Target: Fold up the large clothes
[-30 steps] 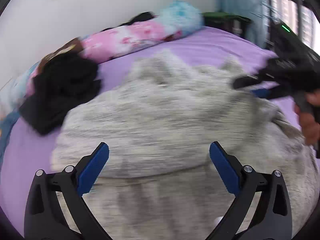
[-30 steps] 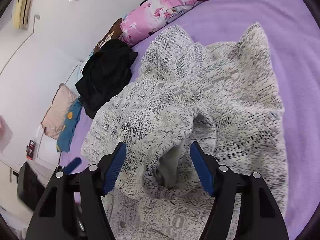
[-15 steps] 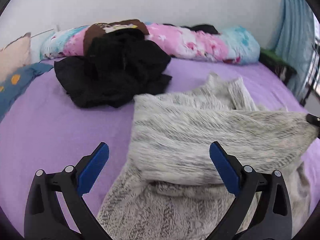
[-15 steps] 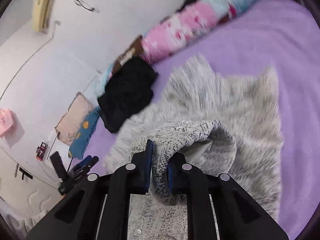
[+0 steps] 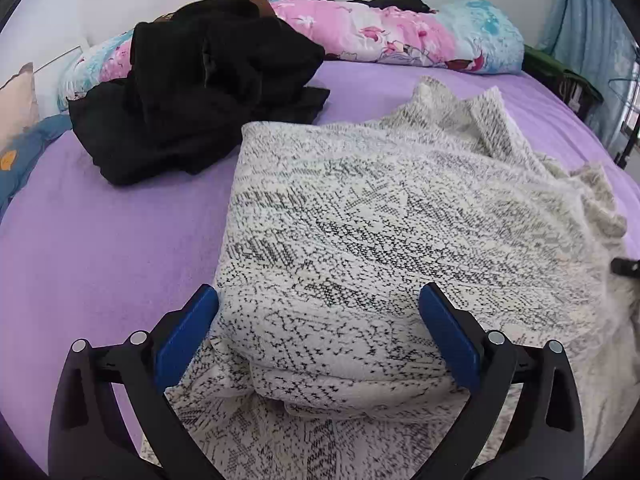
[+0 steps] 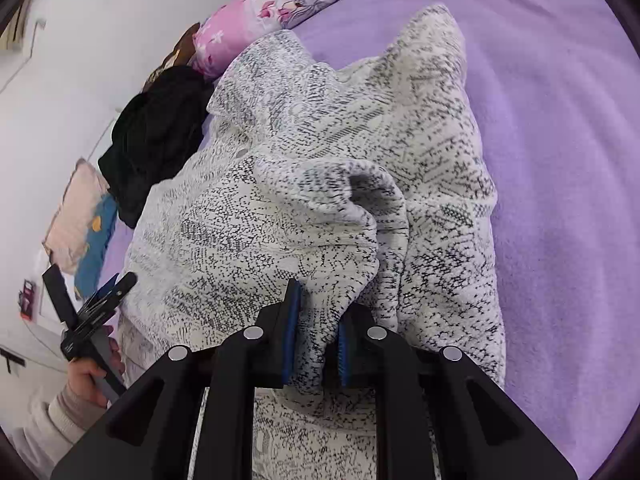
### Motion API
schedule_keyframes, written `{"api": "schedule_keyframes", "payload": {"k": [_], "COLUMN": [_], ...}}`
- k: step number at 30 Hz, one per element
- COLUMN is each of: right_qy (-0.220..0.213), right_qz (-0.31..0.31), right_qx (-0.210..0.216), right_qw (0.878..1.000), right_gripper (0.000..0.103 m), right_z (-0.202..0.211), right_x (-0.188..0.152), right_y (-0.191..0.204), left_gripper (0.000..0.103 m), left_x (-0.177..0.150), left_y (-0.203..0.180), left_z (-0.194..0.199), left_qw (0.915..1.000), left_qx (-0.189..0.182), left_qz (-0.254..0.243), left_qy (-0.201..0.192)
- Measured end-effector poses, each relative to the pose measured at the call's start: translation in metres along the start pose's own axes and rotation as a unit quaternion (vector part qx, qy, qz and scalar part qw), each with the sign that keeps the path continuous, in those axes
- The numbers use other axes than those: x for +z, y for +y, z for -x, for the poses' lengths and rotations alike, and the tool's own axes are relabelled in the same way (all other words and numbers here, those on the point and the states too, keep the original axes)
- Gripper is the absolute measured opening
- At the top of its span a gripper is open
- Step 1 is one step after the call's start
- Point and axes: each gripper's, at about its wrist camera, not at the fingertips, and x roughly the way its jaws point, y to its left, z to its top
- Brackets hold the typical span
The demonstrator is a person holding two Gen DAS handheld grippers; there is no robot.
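A large white-and-black speckled knit garment [image 5: 400, 220] lies part-folded on the purple bed [image 5: 100, 240]. My left gripper [image 5: 318, 320] is open wide, low over the near rounded fold, its blue pads either side of the fold and not pressing it. In the right wrist view, a bunched fold of the same garment [image 6: 280, 220] runs down between the blue pads of my right gripper [image 6: 318, 332]. The pads still pinch the cloth while the jaws are opening slightly.
A heap of black clothes [image 5: 200, 92] lies at the back left, against a pink and blue floral bolster [image 5: 400, 36]. Pillows [image 6: 80, 220] sit at the left edge. A hand [image 6: 86, 376] with a pale sleeve holds the other gripper. Purple sheet [image 6: 560, 160] shows on the right.
My right gripper closed on a raised fold of the garment and drew it over. My left gripper swung left and came down close to the folded edge.
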Motion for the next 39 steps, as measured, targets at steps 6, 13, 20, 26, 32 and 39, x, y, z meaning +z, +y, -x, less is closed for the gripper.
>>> {"api": "schedule_keyframes", "payload": {"k": [6,13,20,26,32,39], "right_qy": [-0.066,-0.117,-0.077,-0.067,-0.064,-0.046], "right_qz": [0.051,0.087,0.122,0.142,0.201,0.196], "right_qx": [-0.048,-0.049,-0.141,-0.17,-0.23,-0.25], "right_qw": [0.995,0.988,0.98,0.973,0.95,0.947], "right_gripper": [0.067,0.083,0.083,0.087,0.091,0.093], "right_z": [0.065,0.062,-0.018,-0.037,-0.068,-0.079], "right_x": [0.009,0.037,0.029,0.016,0.001,0.011], "right_y": [0.034,0.087,0.086,0.072,0.073,0.075], "left_gripper": [0.097,0.097,0.097,0.098,0.098,0.097], "left_x": [0.017,0.036,0.019,0.009,0.002,0.006], "left_y": [-0.008,-0.056,-0.055,-0.055,-0.052,-0.052], "left_z": [0.035,0.023,-0.01,-0.026,-0.039,-0.04], "left_qw": [0.9997,0.9959,0.9981,0.9963,0.9958,0.9959], "left_qx": [-0.01,-0.05,-0.048,-0.049,-0.057,-0.055], "left_qz": [0.008,-0.064,-0.039,-0.07,-0.071,-0.07], "left_qy": [-0.019,-0.039,0.002,0.005,0.0,0.011]}}
